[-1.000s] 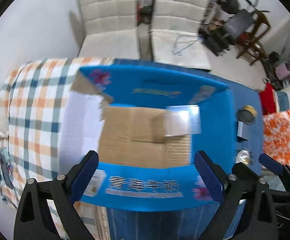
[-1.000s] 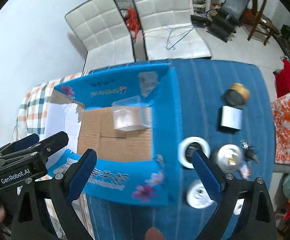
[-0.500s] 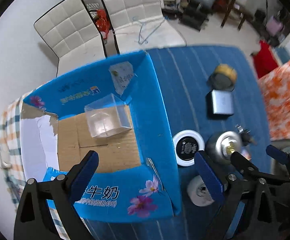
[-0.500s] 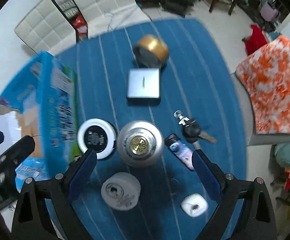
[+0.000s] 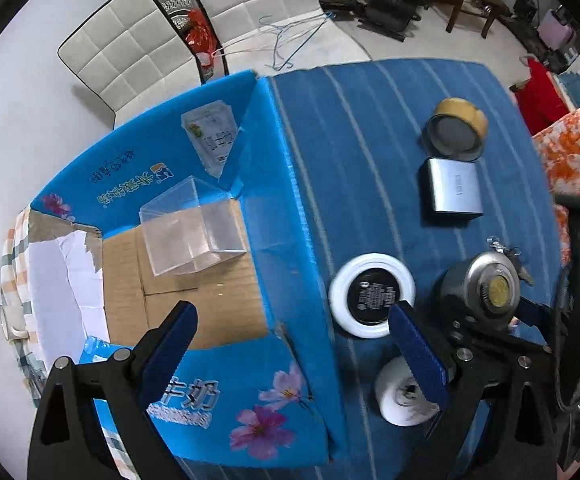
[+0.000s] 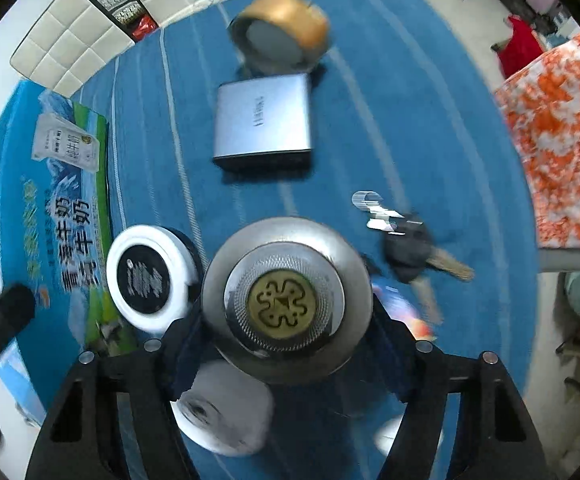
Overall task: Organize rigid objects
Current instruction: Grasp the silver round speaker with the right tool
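right gripper (image 6: 285,336) dropped over metal knob (image 6: 285,300), now clenching it (blurry) | left gripper (image 5: 290,344) released, empty | clear box (image 5: 191,226) already in carton (image 5: 290,216), knob next

Background, off the surface
Two white quilted chairs (image 5: 193,36) beyond the blue striped cloth (image 5: 370,128); wire hangers (image 5: 290,40) on one seat; orange floral fabric (image 5: 578,148) right of the cloth.
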{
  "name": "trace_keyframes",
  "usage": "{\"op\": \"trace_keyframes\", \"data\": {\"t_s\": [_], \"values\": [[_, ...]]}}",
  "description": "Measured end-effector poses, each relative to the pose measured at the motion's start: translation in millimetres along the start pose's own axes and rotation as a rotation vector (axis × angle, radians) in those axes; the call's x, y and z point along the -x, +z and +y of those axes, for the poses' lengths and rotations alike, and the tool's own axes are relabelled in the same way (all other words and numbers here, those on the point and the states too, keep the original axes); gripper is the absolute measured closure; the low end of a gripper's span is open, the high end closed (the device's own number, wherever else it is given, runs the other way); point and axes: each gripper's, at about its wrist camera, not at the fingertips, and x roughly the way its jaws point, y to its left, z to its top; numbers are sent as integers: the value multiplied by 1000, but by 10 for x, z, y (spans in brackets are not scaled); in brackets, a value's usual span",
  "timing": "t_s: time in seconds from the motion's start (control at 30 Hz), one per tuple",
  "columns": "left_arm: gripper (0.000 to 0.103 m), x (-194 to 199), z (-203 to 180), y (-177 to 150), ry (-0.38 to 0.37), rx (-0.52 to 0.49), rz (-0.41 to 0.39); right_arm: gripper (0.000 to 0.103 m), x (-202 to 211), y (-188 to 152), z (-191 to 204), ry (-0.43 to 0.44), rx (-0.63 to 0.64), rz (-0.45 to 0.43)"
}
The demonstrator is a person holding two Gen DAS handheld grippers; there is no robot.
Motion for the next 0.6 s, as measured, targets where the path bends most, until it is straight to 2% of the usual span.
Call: {"op": "trace_keyframes", "data": {"t_s": [0.17, 0.23, 0.3, 0.4, 0.47, 0.6], "values": [[5, 341, -225, -359, -133, 30, -16, 30, 389, -330, -439, -34, -1, -46], [5, 495, -315, -669, -217, 68, -35, 30, 522, -492, -677, -35, -23, -54], [5, 551, -384, -938, -259, 106, -49, 30, 619, -639, -918, -32, -44, -57], [5, 347, -537, -1191, -274, 135, 20, 30, 639, -829, -1129, -25, -53, -49], [5, 118, -604, -1193, -250, 150, 78, 30, 594, -910, -1216, -36, -49, -47], [5, -303, -645, -1134, -196, 209, 108, 30, 430, -1005, -1360, -28, -76, -38]]}}
